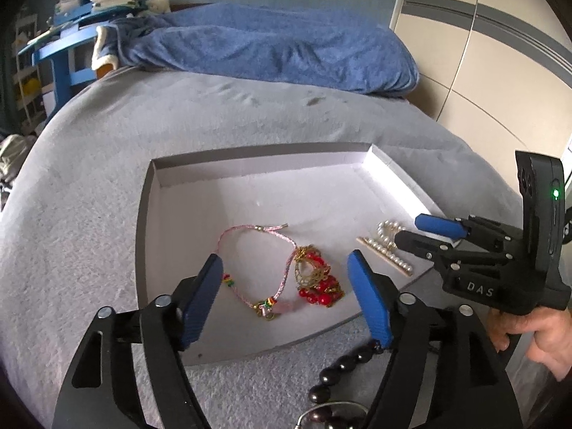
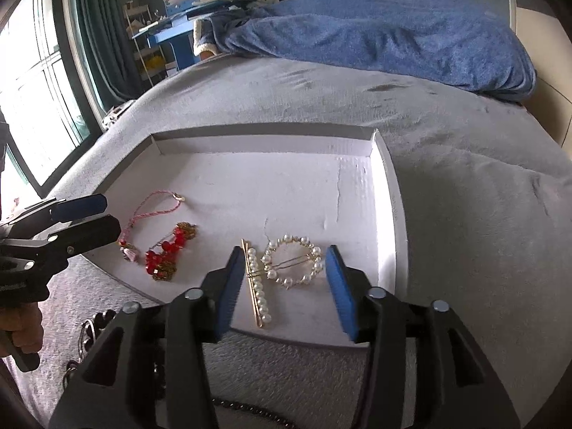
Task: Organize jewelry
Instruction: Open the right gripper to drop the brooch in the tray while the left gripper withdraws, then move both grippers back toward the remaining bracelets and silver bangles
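Nearest, on the grey bedcover point(image 1: 89, 186), dark beads point(image 1: 343, 368) under the left gripper point(image 1: 286, 279), spread wide, gripping nothing. Beyond, right gripper point(image 2: 284, 268) equally wide above the shallow box point(image 2: 393, 214). Inside, pearl bar clip point(image 2: 258, 286) lengthwise near-to-far beside pearl ring clip point(image 2: 291, 262); leftward, red bead piece point(image 2: 168, 254), then pink cord bracelet point(image 2: 150, 214).

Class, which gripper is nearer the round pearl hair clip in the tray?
Right. The right gripper frames the round pearl hair clip between open jaws. The left gripper hovers farther left over the red bead piece.
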